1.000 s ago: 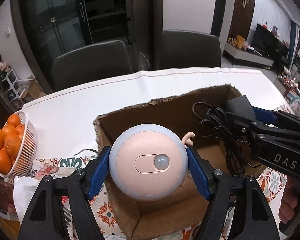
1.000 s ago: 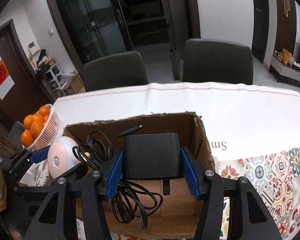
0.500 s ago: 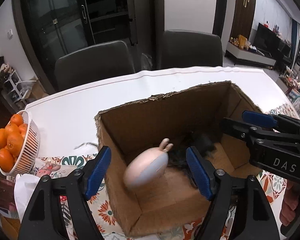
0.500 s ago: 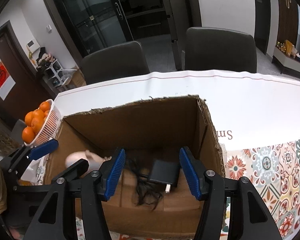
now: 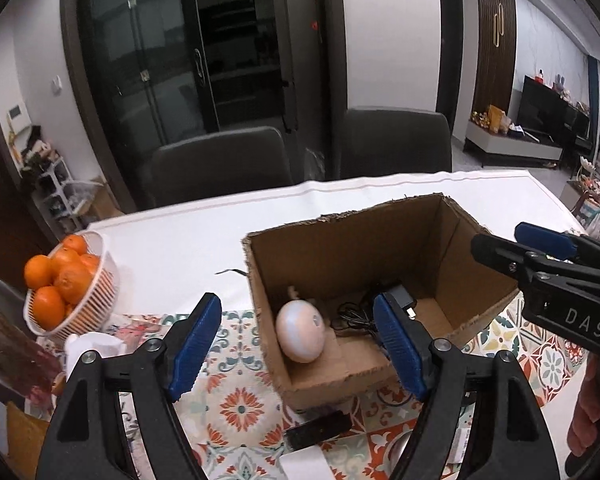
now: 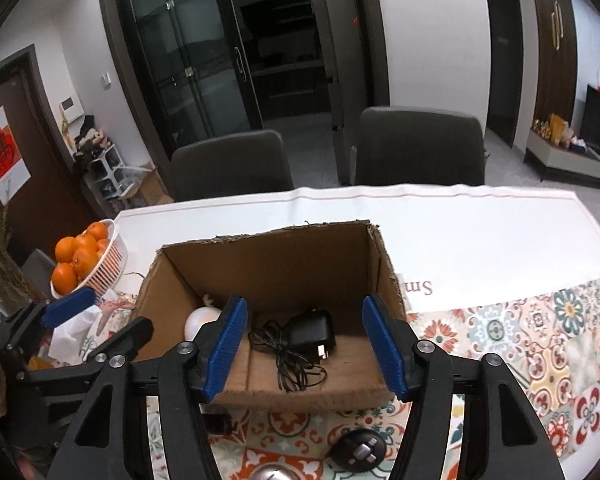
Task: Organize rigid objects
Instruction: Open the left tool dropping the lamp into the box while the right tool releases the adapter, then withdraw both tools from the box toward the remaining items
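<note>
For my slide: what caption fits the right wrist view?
Open right claw above cardboard box holding black adapter and pink night light.

We see both wrist views tilt down past their jaws, from near, perhaps slightly above, sharing the cardboard box (image 5: 380,240) (image 6: 276,256).

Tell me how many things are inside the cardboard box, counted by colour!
Pink: 1, the round night light
Black: 1, the power adapter with its cord
Total: 2 things in the cardboard box
</note>
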`<state>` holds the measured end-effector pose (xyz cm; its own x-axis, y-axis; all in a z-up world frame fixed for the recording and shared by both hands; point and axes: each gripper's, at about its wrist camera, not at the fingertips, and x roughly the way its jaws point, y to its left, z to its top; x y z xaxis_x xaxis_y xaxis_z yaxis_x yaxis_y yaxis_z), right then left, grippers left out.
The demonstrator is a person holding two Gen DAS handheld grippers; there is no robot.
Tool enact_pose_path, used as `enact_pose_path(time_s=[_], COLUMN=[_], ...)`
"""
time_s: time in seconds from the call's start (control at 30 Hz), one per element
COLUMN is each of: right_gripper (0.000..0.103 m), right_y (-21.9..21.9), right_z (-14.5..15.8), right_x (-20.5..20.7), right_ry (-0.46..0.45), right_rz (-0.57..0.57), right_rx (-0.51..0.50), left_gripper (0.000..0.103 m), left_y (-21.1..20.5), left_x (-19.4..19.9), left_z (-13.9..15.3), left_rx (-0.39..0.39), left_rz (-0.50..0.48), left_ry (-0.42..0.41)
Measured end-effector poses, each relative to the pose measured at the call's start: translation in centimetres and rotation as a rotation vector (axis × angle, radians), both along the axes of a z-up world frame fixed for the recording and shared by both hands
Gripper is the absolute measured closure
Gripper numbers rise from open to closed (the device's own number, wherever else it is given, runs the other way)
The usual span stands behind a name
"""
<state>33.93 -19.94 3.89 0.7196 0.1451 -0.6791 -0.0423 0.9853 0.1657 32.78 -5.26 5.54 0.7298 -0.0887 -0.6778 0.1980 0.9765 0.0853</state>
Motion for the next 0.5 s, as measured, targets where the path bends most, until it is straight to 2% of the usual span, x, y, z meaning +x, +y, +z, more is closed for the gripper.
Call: enact_pose_path(time_s=[0.23,0.33,0.5], right_gripper=[0.038,0.038,0.034], right_y=[0.7,1.1,1.6], right_z=[0.6,0.7,0.5], right_x=[-2.8,-4.1,-5.9], right_ry=[-0.038,-0.049,-0.070], right_rz=[-0.006,-0.008,-0.017], right_rx=[-0.018,-0.022,-0.040], left_gripper=[0.024,0.018,0.016], left_y=[1.1,1.6,2.1], left_x=[-2.6,-3.7,-5.1], left_z=[0.1,-0.1,-0.6], left_rx=[-0.028,-0.039,-0.039], left_rz=[0.021,0.032,0.035], left_ry=[-0.011,-0.012,-0.003])
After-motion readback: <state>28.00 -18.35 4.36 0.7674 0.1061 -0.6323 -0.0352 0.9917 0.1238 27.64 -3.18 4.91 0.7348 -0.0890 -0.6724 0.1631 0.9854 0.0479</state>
